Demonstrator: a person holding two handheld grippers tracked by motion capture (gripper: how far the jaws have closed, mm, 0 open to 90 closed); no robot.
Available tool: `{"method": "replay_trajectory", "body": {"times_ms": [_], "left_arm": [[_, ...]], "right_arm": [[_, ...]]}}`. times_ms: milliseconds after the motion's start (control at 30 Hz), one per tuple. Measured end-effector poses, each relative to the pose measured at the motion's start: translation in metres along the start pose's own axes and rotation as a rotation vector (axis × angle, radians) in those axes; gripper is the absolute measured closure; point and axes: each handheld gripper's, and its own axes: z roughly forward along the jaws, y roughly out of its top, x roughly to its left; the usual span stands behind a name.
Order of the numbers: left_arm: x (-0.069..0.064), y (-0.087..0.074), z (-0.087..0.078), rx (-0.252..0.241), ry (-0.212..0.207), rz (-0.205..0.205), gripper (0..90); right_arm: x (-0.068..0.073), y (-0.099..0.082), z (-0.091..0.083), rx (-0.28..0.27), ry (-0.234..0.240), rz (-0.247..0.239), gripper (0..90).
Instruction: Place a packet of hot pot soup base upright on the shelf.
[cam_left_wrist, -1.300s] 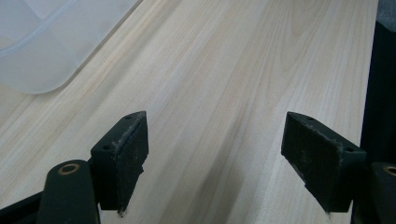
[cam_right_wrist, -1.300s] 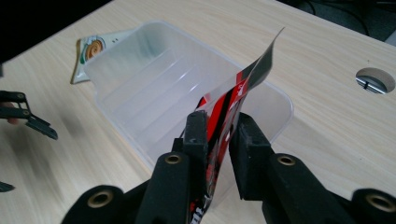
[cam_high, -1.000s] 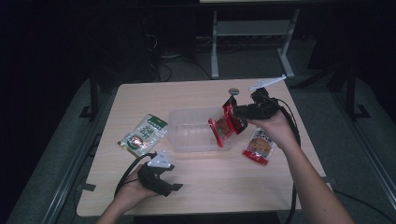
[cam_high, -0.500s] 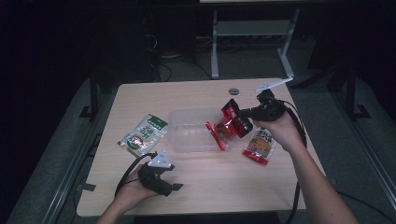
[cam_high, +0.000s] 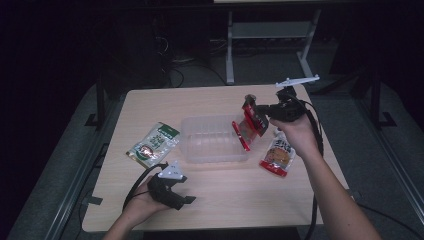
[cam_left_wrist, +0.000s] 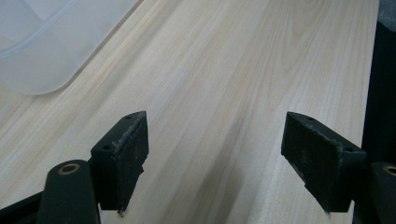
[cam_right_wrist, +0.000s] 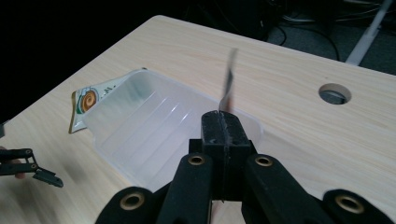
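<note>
Nearest, by the desk's front edge towards its left corner, the left gripper rests in the person's hand with its jaws apart over bare wood. Beyond it, mid-desk, stands the clear plastic tub, a green packet lying to its left. Farther right, the right gripper, its jaws having just closed, clamps the red packet above the tub's right end. An orange pouch lies near the right edge.

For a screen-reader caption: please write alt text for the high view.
The right gripper holds a red snack packet above the edge of a clear plastic container on a wooden table. The left gripper rests open near the front edge.
</note>
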Motion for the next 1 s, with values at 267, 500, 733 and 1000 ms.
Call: {"method": "replay_trajectory", "body": {"times_ms": [267, 500, 733, 1000], "left_arm": [[0.000, 0.000, -0.001, 0.003, -0.002, 0.002, 22.9], [0.001, 0.000, -0.001, 0.007, 0.001, 0.009, 22.9], [0.000, 0.000, -0.001, -0.003, 0.002, 0.002, 22.9], [0.000, 0.000, 0.000, 0.000, 0.002, 0.005, 22.9]], "right_arm": [[0.007, -0.001, 0.014, 0.025, -0.015, -0.008, 90.0], [0.008, 0.004, 0.010, -0.002, -0.033, -0.005, 90.0], [0.015, 0.008, 0.018, 0.007, -0.072, -0.017, 90.0], [0.017, 0.008, 0.023, 0.021, -0.051, -0.016, 90.0]]}}
